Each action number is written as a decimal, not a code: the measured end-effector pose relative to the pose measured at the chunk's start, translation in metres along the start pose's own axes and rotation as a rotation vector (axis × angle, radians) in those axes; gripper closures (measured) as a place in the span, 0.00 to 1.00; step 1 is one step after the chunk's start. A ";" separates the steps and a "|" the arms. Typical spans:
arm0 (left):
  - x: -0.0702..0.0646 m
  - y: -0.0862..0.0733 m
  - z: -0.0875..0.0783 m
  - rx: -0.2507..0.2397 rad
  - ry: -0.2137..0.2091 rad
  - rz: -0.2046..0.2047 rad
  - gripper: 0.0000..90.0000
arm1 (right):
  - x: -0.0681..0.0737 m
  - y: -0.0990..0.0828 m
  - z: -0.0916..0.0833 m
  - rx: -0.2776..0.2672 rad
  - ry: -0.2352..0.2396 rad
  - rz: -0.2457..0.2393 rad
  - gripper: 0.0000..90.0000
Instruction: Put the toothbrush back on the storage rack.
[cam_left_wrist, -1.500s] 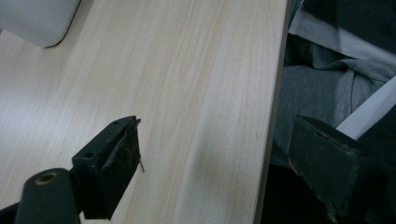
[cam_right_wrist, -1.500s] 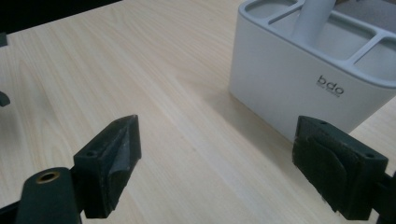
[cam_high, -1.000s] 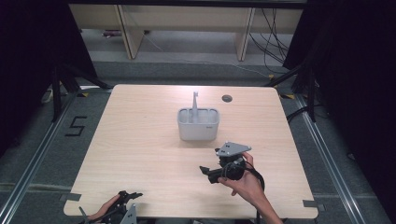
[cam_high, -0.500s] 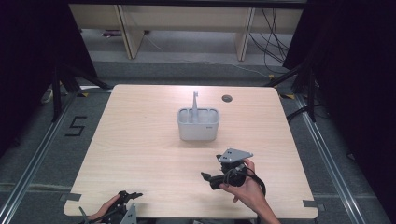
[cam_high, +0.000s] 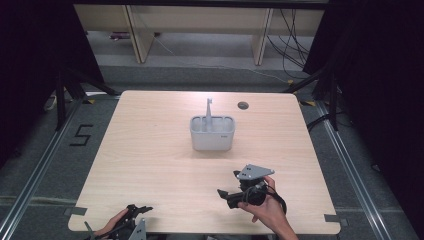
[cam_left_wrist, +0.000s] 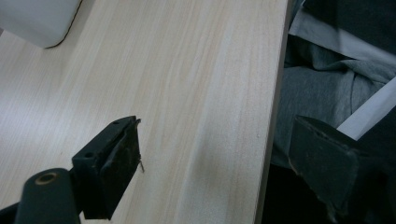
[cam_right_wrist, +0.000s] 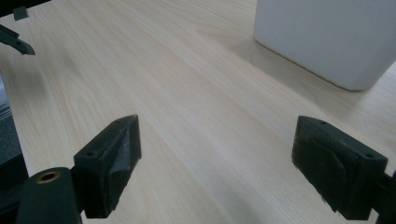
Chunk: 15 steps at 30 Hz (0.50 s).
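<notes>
A white plastic caddy (cam_high: 212, 133) with an upright handle stands at the middle of the wooden table (cam_high: 150, 150). My right gripper (cam_high: 226, 193) is held low over the table's front right part, jaws wide open and empty, pointing left. In the right gripper view the caddy (cam_right_wrist: 327, 37) stands at the upper right, beyond the open gripper (cam_right_wrist: 217, 161). My left gripper (cam_high: 142, 210) sits at the table's front edge near the left corner, open and empty. The left gripper view has one jaw over the table and the other past its edge, with the caddy's corner (cam_left_wrist: 37, 18) at the upper left.
A small dark round hole (cam_high: 243, 105) lies in the table behind the caddy. Shelving legs and cables stand on the floor beyond the far edge. Grey tape marks (cam_high: 332, 218) sit at the front corners. The person's grey clothing (cam_left_wrist: 317, 93) is past the near edge.
My right gripper has drawn back toward the front edge of the table, away from the caddy. The left gripper has stayed where it was.
</notes>
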<state>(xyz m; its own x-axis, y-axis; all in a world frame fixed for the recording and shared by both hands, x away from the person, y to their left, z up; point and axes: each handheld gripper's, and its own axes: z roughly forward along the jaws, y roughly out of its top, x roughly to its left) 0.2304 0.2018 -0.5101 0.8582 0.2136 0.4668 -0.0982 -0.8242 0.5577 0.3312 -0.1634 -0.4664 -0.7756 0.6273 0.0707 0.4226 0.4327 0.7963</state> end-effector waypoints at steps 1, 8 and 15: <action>0.000 0.000 0.000 0.000 0.001 0.002 0.18 | 0.000 -0.002 0.000 -0.004 -0.004 0.002 0.19; 0.000 0.000 0.000 0.004 0.002 0.005 0.18 | 0.002 -0.008 -0.004 -0.004 -0.006 0.023 0.18; -0.001 0.000 0.000 0.000 0.001 -0.001 0.18 | 0.004 -0.014 -0.008 -0.007 -0.006 0.036 0.19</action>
<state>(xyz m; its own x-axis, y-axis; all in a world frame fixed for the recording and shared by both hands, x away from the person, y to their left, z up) 0.2301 0.2017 -0.5106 0.8577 0.2146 0.4672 -0.0976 -0.8242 0.5579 0.3188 -0.1720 -0.4725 -0.7572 0.6460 0.0959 0.4470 0.4055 0.7973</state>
